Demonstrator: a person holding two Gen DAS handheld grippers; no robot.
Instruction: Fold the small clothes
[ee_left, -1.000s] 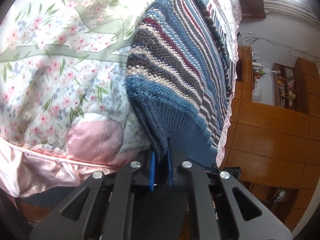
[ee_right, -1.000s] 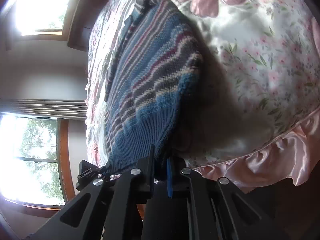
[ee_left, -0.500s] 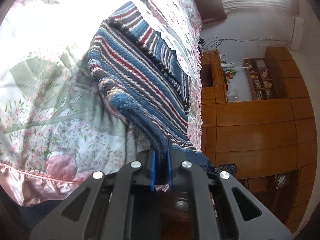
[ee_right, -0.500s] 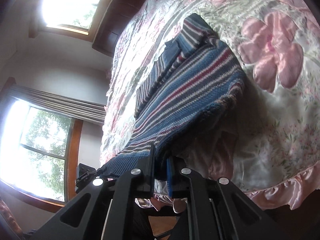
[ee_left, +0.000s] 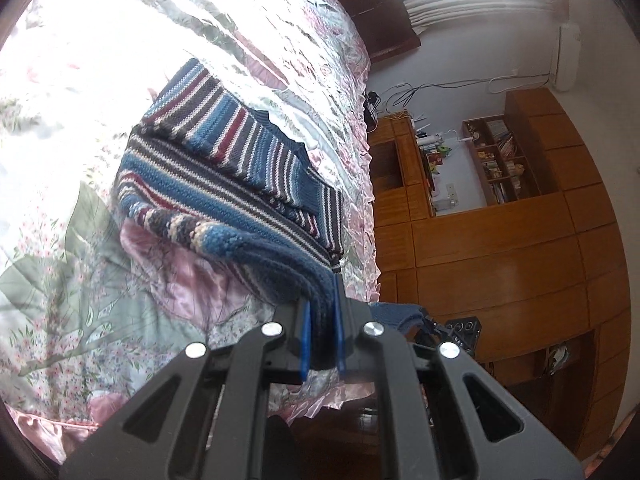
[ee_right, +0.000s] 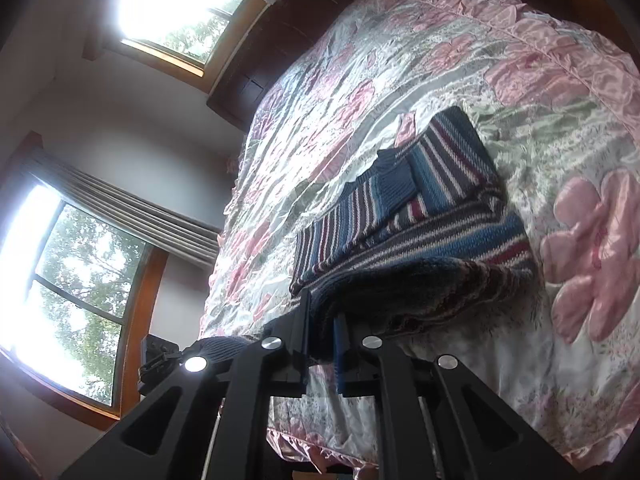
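In the left wrist view, the floral bedspread [ee_left: 80, 264] fills the left side, pale satin with pink flowers and green leaves, its pink ruffle hanging at the bed's edge; on it lies the striped sweater [ee_left: 224, 176], knitted in blue, grey, white and maroon bands, with a sleeve folded across the body and the ribbed blue hem lifted off the cover; the left gripper [ee_left: 322, 336] has that hem pinched between its blue-padded jaws, closed on the knit; to the right of it, a further piece of blue ribbing runs to the other gripper, partly seen; further right stands a wooden wall unit [ee_left: 500, 248] with open shelves of books and small items, cables trailing on the wall above it.

In the right wrist view, two windows [ee_right: 76, 280] with trees beyond sit at the left, grey curtains beside them; the right gripper [ee_right: 322, 354] is at lower centre, its jaws closed on the dark ribbed hem, the near edge of the sweater raised and shadowing the cover beneath; the rest of the garment rests flat on the bedspread toward the middle of the bed, a large pink flower just to its right.
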